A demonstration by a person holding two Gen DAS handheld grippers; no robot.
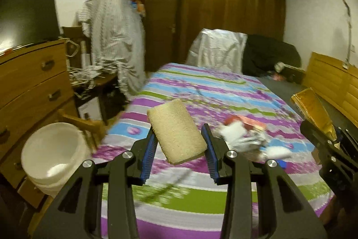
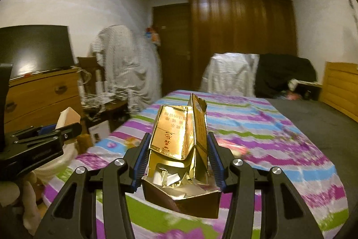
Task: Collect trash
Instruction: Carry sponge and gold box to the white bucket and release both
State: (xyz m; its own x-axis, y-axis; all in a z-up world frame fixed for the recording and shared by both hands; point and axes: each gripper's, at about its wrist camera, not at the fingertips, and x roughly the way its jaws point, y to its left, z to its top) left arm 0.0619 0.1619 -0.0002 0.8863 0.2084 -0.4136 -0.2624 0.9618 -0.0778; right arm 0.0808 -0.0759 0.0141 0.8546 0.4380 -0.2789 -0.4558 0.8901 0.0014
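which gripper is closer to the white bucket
Left. The left gripper, holding a sponge, is just beside the white bucket; the right gripper, holding a gold box, sits farther across the bed.

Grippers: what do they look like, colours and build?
Left gripper and right gripper match: black angular linkage arms with triangular cutouts, round silver pivot bolts, and blue ribbed pads lining the fingers. Faint lettering on the left gripper's side in the right wrist view is unreadable. No cables or sleeves visible.

Upside-down Chinese characters on the gold box (image 2: pixel 176 138), too blurred to read, small QR-like label beside them
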